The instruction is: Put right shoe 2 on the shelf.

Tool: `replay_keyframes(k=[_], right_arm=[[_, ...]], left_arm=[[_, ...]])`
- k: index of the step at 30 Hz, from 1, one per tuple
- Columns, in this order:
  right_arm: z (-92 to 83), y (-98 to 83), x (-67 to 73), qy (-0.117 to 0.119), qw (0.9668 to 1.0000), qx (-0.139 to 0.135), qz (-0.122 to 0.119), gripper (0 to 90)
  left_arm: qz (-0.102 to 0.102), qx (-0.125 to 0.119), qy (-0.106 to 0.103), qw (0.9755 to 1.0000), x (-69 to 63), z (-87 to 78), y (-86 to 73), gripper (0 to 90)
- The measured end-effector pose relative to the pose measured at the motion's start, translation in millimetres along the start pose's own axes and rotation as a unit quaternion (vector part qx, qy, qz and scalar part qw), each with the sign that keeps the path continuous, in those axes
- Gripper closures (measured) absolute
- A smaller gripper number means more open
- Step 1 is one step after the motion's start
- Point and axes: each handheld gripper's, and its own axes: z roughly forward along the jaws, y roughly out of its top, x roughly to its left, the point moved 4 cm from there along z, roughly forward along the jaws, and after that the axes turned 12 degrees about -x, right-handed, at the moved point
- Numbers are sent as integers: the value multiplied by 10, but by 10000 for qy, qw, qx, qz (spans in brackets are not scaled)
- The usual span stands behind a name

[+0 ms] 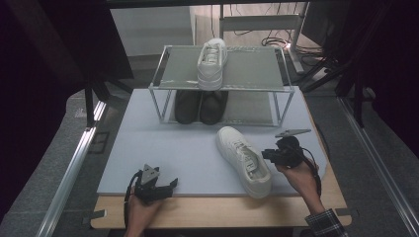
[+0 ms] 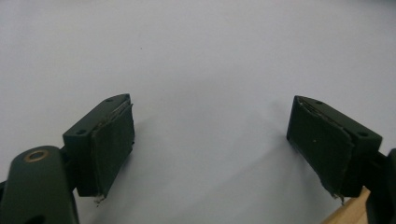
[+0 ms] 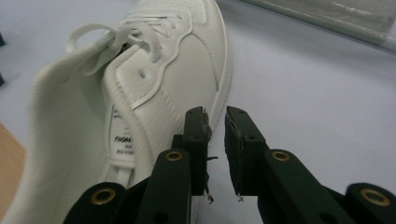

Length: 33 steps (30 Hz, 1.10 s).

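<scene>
On the pale mat [image 1: 163, 158] that covers the table, a white shoe [image 1: 243, 160] lies near the front right part, its toe pointing toward the metal rack [image 1: 222, 88] and its heel near the front edge of the mat. The right gripper [image 1: 267, 154] is just beside the shoe, at the side near the heel. In the right gripper view its jaws stand a little apart, with only a narrow gap and nothing between them; the right gripper [image 3: 215, 128] is next to the sole edge of the white shoe [image 3: 154, 88], and I cannot tell if one jaw touches it.

The left gripper [image 1: 173, 183] rests low at the front left of the mat, well apart from the shoe. In the left gripper view its jaws are wide apart over the bare mat [image 2: 205, 70], holding nothing.

A second white shoe [image 1: 212, 63] stands on the top shelf of the rack, and two dark shoes [image 1: 200, 106] stand side by side under it.
</scene>
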Motion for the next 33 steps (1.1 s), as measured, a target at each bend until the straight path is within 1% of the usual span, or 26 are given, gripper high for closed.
replay_keyframes(k=[9, 12, 14, 18, 21, 25, 29, 32, 33], right_arm=[[-293, 43, 58, 97, 9999, -58, 2, 716], [-362, 68, 106, 165, 9998, -110, -45, 684], [-379, 76, 148, 242, 9997, -90, -51, 660], [-320, 69, 203, 308, 9994, -34, -127, 627], [-238, 55, 222, 360, 9992, 22, -143, 608], [-142, 46, 238, 374, 9992, 91, -139, 596], [-55, 53, 248, 357, 9991, 136, -175, 597], [-9, 67, 249, 340, 9992, 150, -173, 626], [1, 73, 247, 301, 9993, 168, -168, 640]], left_arm=[[14, -1, -3, 10000, 2, 0, 1, 153], [15, -2, -3, 10000, 2, 1, 1, 153], [11, -4, -3, 10000, 1, 1, 1, 153], [13, -3, -3, 10000, 1, 1, 1, 153], [14, -4, -1, 10000, 2, 1, 1, 153], [0, -2, 1, 10000, 0, 0, 0, 153], [-2, -2, 1, 10000, 0, 0, 0, 153], [-2, -2, 0, 10000, 0, 0, 0, 153], [-3, -3, 1, 10000, 0, 0, 0, 153]])
